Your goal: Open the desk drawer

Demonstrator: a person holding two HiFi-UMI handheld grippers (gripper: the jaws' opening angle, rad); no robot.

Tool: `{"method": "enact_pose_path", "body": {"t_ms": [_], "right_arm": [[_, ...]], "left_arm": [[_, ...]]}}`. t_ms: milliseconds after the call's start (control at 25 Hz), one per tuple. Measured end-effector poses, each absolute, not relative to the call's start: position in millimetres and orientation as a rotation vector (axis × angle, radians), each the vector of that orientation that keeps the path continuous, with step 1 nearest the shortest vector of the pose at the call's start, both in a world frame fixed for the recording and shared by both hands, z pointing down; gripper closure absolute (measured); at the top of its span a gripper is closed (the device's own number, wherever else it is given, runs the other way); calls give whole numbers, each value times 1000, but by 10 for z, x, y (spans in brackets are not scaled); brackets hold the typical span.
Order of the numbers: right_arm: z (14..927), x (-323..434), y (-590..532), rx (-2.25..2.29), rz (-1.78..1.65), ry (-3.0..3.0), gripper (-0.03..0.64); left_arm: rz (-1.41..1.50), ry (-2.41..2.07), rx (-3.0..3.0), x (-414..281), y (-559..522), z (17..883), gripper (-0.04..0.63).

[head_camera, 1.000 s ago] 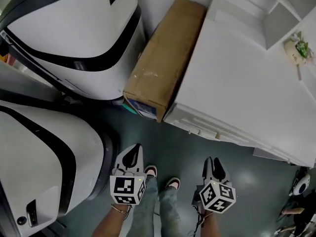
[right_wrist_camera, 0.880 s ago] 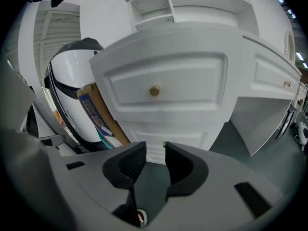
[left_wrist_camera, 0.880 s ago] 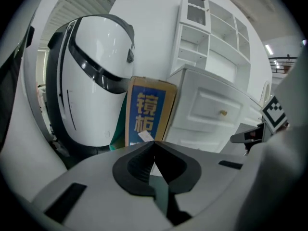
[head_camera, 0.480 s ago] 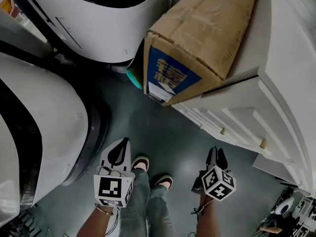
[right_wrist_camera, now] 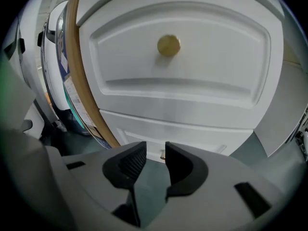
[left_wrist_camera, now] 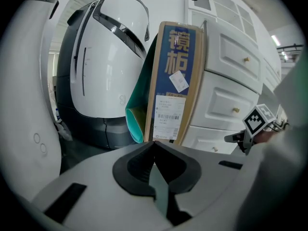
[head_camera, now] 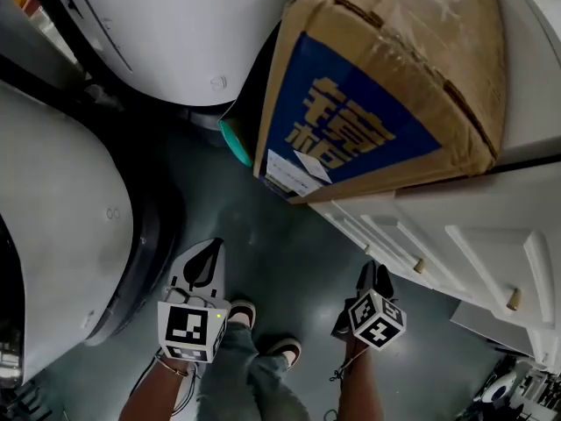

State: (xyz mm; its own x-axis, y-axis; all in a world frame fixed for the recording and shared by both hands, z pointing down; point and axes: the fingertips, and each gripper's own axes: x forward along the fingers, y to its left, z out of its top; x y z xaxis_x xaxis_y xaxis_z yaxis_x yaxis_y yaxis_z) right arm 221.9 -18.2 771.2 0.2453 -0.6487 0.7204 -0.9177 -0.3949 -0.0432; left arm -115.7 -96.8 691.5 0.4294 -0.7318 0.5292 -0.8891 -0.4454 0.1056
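White panelled desk drawer straight ahead of right gripper, jaws slightly apart, empty. Left gripper pinched together, empty too. Probably rigid, slides stiffly; best pinched by the small round brass knob.

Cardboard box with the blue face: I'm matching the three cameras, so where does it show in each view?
Head view: the cardboard box fills the upper right, blue face toward the camera.
Left gripper view: the box stands upright at top centre, blue face with white labels.
Right gripper view: only the box's brown edge, a curved strip at left.
Shared landmark: the white drawer unit beside it, with round knobs.
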Motion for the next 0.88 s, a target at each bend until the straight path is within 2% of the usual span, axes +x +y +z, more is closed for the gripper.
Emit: {"method": "enact_pose_path", "body": {"t_ms": [360, 880], "right_arm": [[8285, 2343, -227, 2169, 983, -1386, 486], [8631, 2453, -294, 2188, 1028, -1335, 494]], "left_arm": [[605, -1355, 2374, -987, -1167, 7291, 577], [616, -1354, 2369, -935, -1297, 7459, 577]]}}
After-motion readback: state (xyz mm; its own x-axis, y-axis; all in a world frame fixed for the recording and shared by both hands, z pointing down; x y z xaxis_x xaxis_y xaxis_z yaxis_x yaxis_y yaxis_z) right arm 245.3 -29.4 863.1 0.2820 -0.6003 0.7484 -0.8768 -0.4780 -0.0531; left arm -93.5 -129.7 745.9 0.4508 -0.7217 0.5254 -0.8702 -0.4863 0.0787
